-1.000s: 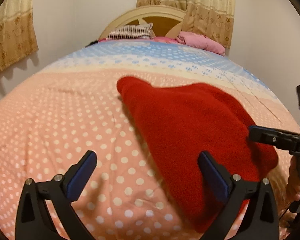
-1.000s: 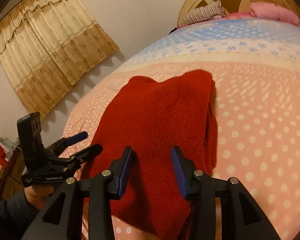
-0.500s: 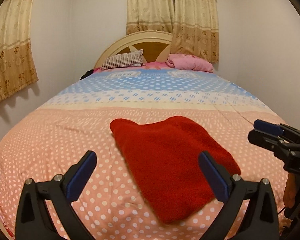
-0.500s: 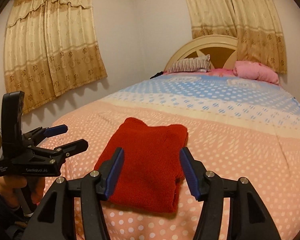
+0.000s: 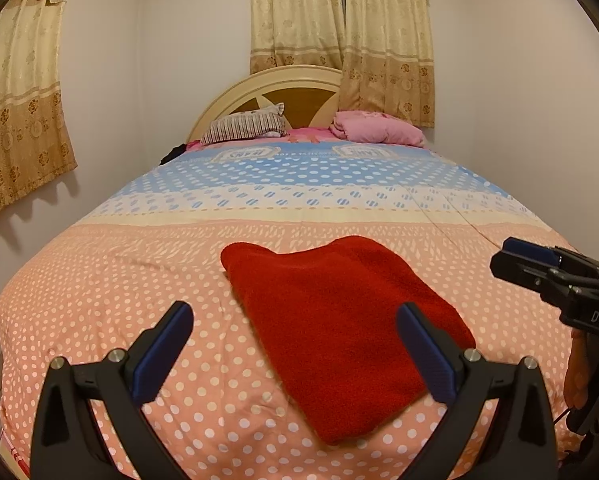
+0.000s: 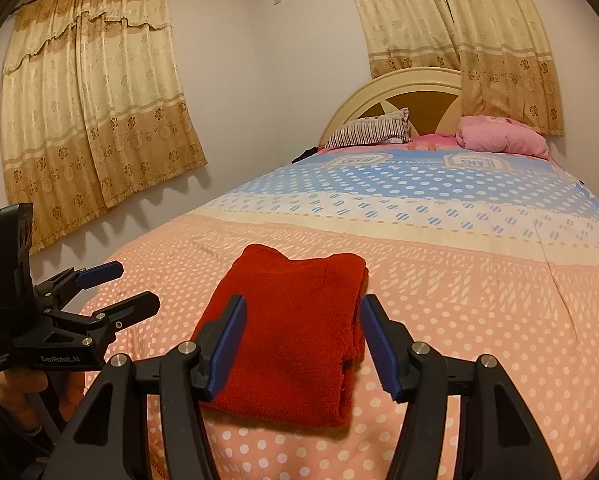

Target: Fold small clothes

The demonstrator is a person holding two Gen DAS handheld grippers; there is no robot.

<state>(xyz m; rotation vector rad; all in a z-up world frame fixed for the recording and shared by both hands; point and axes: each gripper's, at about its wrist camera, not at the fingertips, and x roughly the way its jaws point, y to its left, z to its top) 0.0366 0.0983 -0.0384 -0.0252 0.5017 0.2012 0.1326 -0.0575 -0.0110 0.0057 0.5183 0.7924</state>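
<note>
Red sweater (image 5: 339,320) lies folded, released, near foot edge of bed (image 5: 99,288). Left gripper (image 5: 295,344) and right gripper (image 6: 301,340) now lifted clear above it, jaws wide, empty. Fold looks finished.

A folded red sweater (image 5: 339,320) lies on the dotted bedspread (image 5: 119,280); the left tool (image 5: 295,344) hangs above it, jaws wide apart.
</note>
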